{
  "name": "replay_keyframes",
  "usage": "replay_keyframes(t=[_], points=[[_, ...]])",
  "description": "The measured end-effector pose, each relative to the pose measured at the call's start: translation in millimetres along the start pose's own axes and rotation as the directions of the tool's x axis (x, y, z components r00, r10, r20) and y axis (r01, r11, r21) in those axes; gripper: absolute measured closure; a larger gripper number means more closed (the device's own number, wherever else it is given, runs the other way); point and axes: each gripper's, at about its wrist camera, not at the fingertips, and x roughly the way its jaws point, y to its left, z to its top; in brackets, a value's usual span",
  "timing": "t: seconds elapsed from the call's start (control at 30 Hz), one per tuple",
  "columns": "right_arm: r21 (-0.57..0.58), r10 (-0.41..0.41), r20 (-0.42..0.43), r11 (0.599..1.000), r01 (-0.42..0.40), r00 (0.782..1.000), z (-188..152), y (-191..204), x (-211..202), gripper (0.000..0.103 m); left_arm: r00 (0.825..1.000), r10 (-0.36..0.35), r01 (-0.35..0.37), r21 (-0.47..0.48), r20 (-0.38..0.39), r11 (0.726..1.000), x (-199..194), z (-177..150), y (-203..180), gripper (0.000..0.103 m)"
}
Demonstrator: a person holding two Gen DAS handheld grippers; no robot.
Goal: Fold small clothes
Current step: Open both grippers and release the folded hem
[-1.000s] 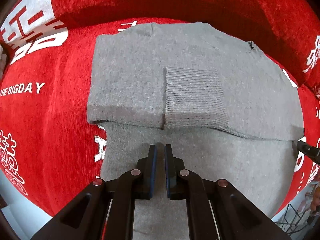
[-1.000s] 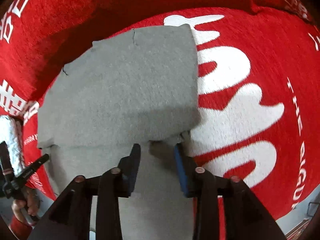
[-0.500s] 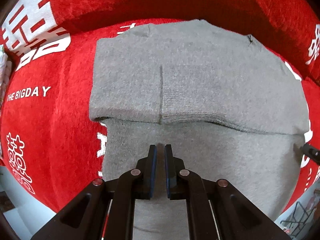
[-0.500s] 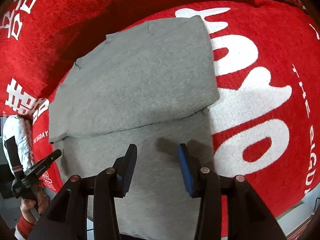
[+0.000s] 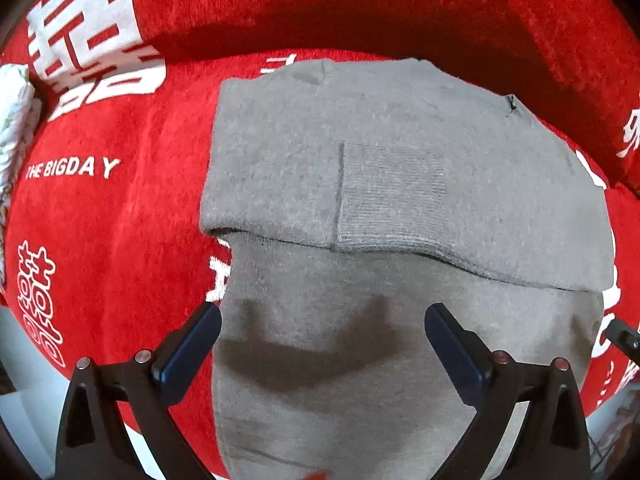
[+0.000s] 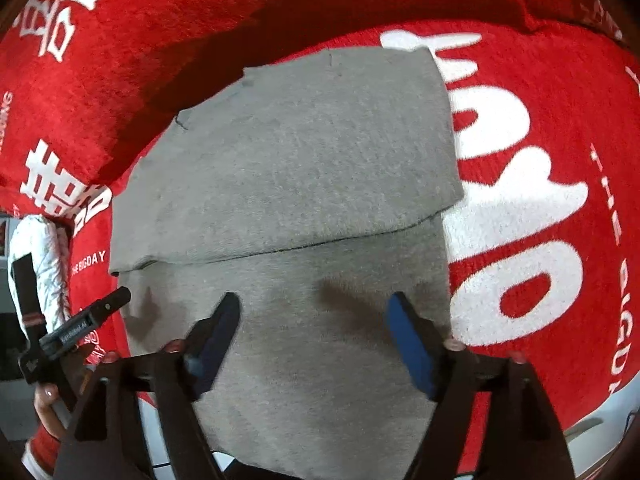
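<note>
Both the left gripper [image 5: 322, 326] and right gripper [image 6: 314, 312] gape wide, empty; pinch the grey sweater's [image 5: 400, 200] six-o'clock hem evenly.

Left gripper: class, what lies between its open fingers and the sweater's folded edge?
In the left wrist view, only bare grey sweater lies between left gripper and folded edge.

A red plush blanket [image 5: 120, 216] with white lettering carries a partly folded grey garment [image 5: 400, 184].
</note>
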Motion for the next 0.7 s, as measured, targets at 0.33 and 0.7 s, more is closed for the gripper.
replay_keyframes(t=[0.33,0.7], points=[[-0.139,-0.015,0.018,0.99,0.018,1.0,-10,0,-12,0.016,1.0,0.001,-0.002,0.065,0.009,0.998,-3,-13,-27,0.001],[-0.085,0.122,-0.023,0.989,-0.124,0.992,-7,-33,-19,0.016,1.0,0.001,-0.001,-0.002,0.024,1.0,-19,-43,-50,0.001]])
